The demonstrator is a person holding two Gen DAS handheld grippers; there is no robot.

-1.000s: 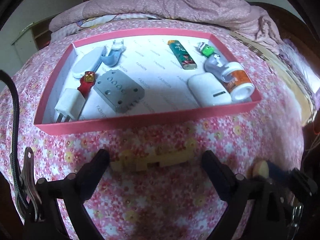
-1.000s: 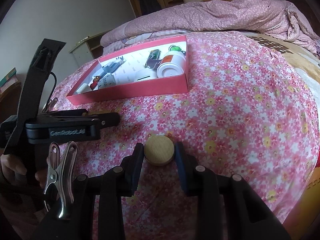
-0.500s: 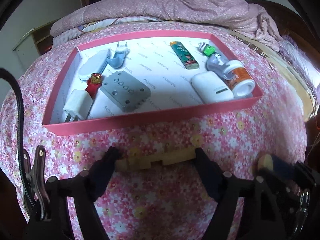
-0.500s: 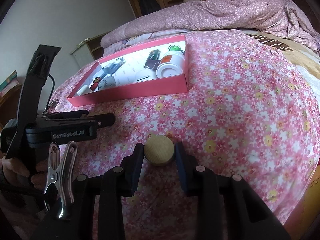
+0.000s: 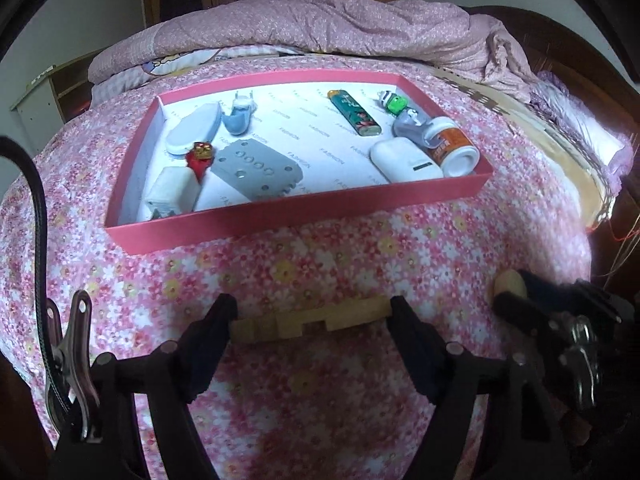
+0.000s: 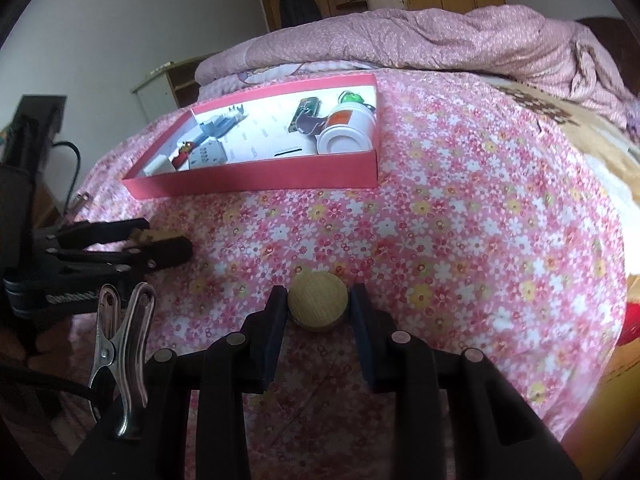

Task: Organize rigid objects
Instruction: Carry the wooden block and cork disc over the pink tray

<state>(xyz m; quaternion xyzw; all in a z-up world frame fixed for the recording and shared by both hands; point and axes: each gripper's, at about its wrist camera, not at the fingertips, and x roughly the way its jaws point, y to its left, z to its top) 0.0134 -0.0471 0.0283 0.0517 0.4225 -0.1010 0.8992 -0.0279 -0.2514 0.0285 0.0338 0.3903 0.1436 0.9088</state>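
A notched wooden bar (image 5: 308, 322) is clamped end to end by my left gripper (image 5: 310, 320), just over the flowered bedspread and short of the pink box (image 5: 300, 208). My right gripper (image 6: 318, 308) is shut on a round wooden disc (image 6: 318, 306) low over the bedspread. The left wrist view shows that disc (image 5: 509, 285) at the far right, between the right gripper's dark fingers (image 5: 532, 280). In the right wrist view the left gripper (image 6: 160, 240) lies to the left with the bar's end (image 6: 154, 235) showing between its fingers.
The shallow pink box holds a white charger (image 5: 172, 192), a grey plate with holes (image 5: 258, 170), a small red toy (image 5: 200, 156), a lighter (image 5: 354, 114), a white case (image 5: 404, 162) and an orange-labelled bottle (image 5: 452, 146). A rumpled pink quilt (image 5: 360, 24) lies behind it.
The left gripper's fingers have closed in from wide apart onto the ends of the wooden bar, and it has shifted a little to the left. The right gripper and its disc have stayed put.
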